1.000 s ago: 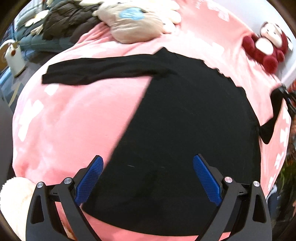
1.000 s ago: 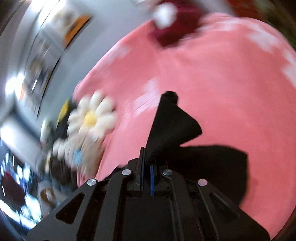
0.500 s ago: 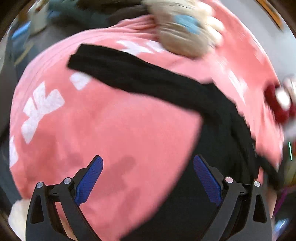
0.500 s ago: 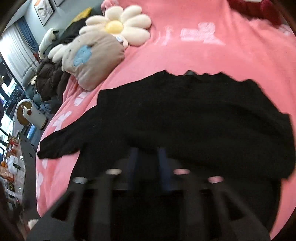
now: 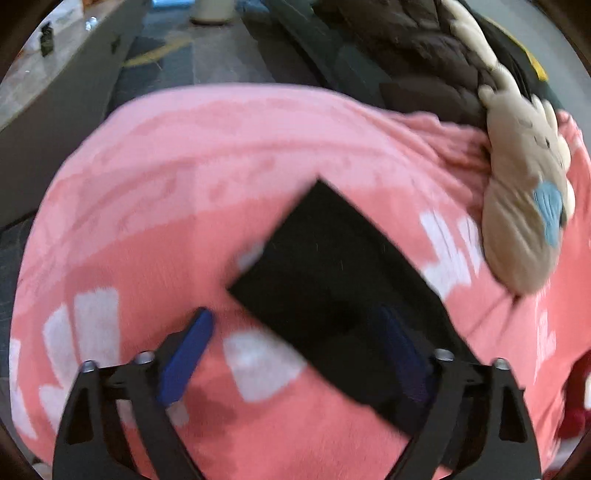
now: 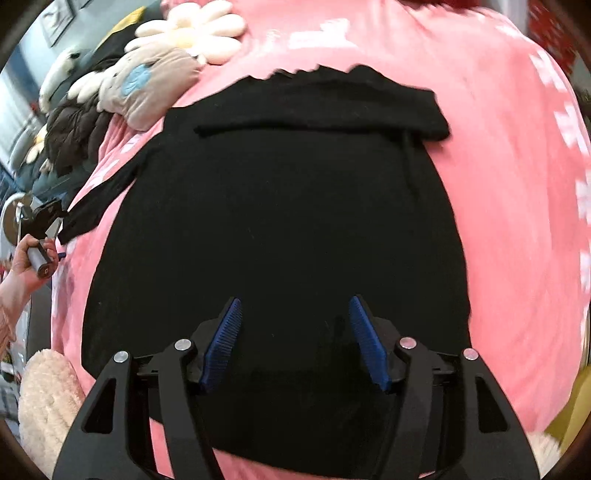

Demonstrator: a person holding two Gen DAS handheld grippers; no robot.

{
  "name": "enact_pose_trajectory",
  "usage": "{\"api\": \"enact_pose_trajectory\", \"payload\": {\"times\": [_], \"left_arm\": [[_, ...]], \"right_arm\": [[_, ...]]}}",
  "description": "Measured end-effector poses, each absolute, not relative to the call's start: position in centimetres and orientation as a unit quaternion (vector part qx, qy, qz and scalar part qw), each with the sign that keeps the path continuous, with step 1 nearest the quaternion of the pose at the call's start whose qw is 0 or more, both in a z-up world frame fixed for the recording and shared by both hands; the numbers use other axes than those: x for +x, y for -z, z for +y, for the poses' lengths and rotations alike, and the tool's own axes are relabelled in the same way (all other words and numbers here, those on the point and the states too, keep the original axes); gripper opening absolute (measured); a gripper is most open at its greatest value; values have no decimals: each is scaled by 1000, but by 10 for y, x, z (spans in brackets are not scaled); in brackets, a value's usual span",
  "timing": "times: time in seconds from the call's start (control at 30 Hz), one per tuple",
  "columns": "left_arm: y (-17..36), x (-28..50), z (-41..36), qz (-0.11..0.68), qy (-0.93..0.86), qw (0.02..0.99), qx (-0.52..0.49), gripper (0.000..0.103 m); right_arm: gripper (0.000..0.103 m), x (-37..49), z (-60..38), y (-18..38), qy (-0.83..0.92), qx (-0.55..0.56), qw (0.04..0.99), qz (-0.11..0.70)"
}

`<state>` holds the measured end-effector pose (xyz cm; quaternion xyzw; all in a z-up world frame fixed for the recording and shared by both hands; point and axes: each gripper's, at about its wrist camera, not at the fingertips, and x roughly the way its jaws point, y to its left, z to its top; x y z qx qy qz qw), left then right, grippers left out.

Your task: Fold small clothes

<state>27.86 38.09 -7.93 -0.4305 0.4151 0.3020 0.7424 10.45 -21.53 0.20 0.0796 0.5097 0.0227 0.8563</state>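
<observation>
A black long-sleeved top [image 6: 280, 221] lies flat on the pink blanket [image 6: 517, 192]. Its right sleeve is folded across the chest [image 6: 306, 110]. Its left sleeve [image 6: 99, 199] stretches out to the left. In the left wrist view the cuff end of that sleeve [image 5: 332, 280] lies between the jaws of my left gripper [image 5: 295, 325], which is open just above it. My right gripper [image 6: 295, 314] is open and empty above the top's lower body. The left gripper [image 6: 40, 221] also shows in the right wrist view, at the sleeve's tip.
A beige plush toy [image 5: 524, 206] and dark jackets [image 5: 424, 48] lie beyond the sleeve. A flower cushion [image 6: 195, 33] lies at the bed's far side. A fluffy cream cushion [image 6: 44, 402] sits at the near left. The bed's edge and floor [image 5: 207, 55] are beyond the blanket.
My right gripper let go of the right sleeve, now folded across the chest, opened and drew back over the body. My left gripper swung left to the cuff of the left sleeve.
</observation>
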Motion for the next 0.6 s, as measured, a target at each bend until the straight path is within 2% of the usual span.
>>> {"api": "enact_pose_trajectory", "payload": {"times": [0.03, 0.07, 0.1, 0.27, 0.4, 0.53, 0.6], "left_arm": [[75, 283, 383, 412, -299, 752, -419, 50], [67, 292, 380, 418, -282, 764, -403, 13], [59, 297, 377, 420, -266, 773, -395, 3], [-56, 331, 303, 336, -186, 878, -287, 3], [-154, 356, 191, 269, -59, 938, -208, 3], [-193, 366, 100, 254, 28, 947, -197, 3], [-196, 359, 77, 253, 39, 946, -198, 3]], "right_arm": [[62, 102, -218, -1, -22, 88, 854, 512], [63, 98, -222, -1, -21, 92, 854, 511], [63, 96, -225, 0, -21, 97, 854, 511], [64, 91, -242, 5, -12, 124, 852, 508], [64, 88, -254, 5, -4, 145, 854, 500], [64, 86, -270, 0, 9, 155, 859, 487], [64, 98, -277, -11, 20, 118, 874, 471]]}}
